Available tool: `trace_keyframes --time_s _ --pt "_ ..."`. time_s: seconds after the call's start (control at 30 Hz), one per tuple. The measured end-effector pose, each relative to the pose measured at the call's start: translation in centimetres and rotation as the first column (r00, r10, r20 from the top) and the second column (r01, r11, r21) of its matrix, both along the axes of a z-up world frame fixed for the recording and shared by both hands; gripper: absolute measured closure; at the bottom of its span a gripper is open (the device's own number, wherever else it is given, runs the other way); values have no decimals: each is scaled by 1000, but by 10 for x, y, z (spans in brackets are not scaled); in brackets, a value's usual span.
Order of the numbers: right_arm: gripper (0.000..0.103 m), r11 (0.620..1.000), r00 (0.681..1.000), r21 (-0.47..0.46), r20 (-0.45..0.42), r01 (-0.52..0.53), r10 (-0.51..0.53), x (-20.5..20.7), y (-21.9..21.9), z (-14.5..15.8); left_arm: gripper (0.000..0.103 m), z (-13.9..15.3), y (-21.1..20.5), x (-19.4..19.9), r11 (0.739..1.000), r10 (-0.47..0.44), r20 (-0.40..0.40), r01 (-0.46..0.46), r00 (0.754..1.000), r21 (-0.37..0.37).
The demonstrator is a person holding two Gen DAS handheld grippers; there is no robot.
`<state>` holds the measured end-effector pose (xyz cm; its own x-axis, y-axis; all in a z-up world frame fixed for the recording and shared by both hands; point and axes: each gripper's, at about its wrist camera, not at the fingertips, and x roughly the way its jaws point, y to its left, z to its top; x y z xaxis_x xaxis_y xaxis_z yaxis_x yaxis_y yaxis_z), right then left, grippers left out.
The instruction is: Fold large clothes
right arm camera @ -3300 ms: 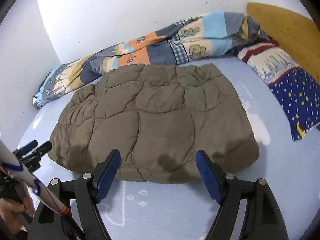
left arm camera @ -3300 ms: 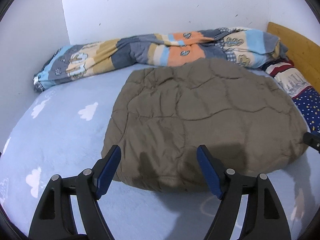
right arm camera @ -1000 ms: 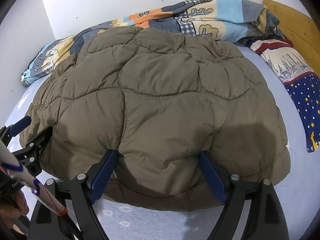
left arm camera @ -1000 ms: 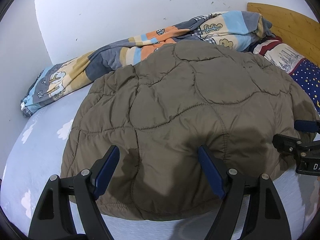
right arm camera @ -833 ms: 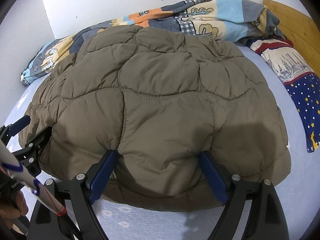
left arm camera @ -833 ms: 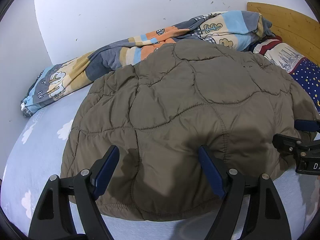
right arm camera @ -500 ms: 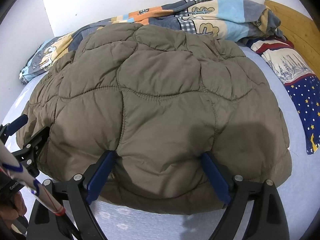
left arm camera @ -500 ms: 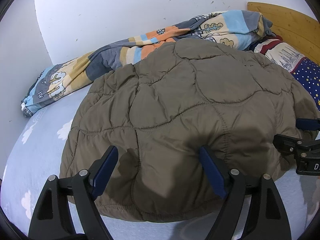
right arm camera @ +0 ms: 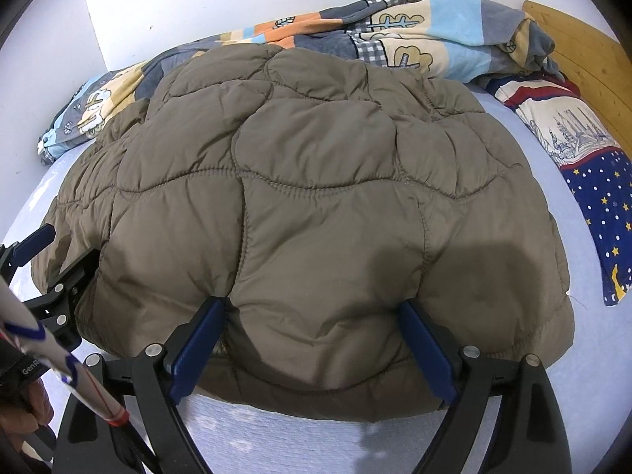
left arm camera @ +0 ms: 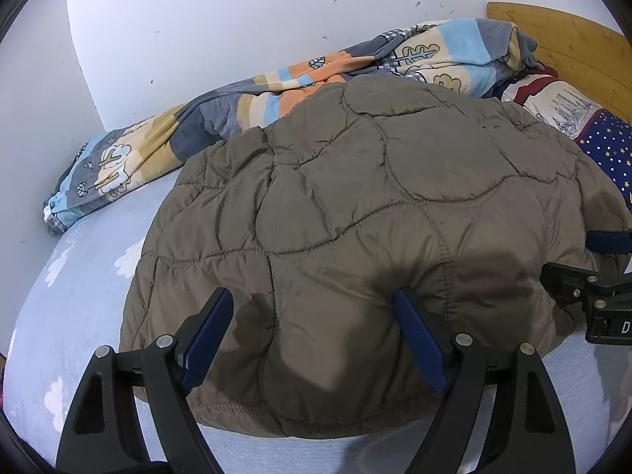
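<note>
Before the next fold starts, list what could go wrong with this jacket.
1. The brown quilted jacket is thick and puffy; with both sets of jaws spread wide over its near hem, a grip may catch only the top layer and the fold could spring open.
2. Its far edge lies against the patterned blanket, which could get dragged along.
3. The left gripper and right gripper work close together and might collide.

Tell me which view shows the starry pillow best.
The right wrist view: the starry pillow shows along its length, from the red-striped end to the yellow moon. The left wrist view catches only part of it, behind the brown quilted jacket.
</note>
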<state>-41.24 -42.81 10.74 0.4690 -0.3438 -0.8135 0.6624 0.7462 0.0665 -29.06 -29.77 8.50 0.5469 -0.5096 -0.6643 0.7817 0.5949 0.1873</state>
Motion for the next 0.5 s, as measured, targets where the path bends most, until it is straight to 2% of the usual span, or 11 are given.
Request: trace_keyframes --time_s 0.5 --pt "10 1000 1000 -14 -13 -22 21 -2 1 0 20 0 0 -1 1000 -1 4 1 1000 1"
